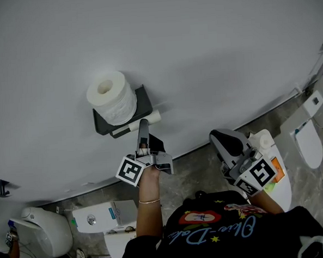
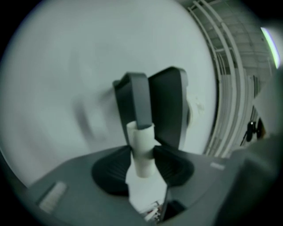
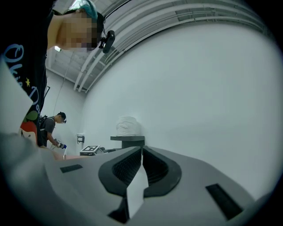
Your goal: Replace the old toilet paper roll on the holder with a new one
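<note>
A black wall holder (image 1: 144, 101) carries a full white roll (image 1: 112, 98) on its top shelf. Under the shelf, an empty white cardboard tube (image 1: 149, 119) sits on the holder's arm. My left gripper (image 1: 143, 125) reaches up to that tube. In the left gripper view the tube (image 2: 142, 150) stands between the pads of the left gripper (image 2: 142, 155), which touch both of its sides, and the arm of the holder (image 2: 138, 99) enters its top end. My right gripper (image 1: 217, 137) hangs to the right, away from the wall, shut and empty (image 3: 141, 152). It faces the full roll (image 3: 127, 125).
Toilets stand along the marble floor strip: one at far right (image 1: 309, 139), one below my right gripper (image 1: 279, 192), and one at lower left (image 1: 45, 232) beside a cistern (image 1: 98, 217). Another person (image 3: 51, 129) works at the far left wall.
</note>
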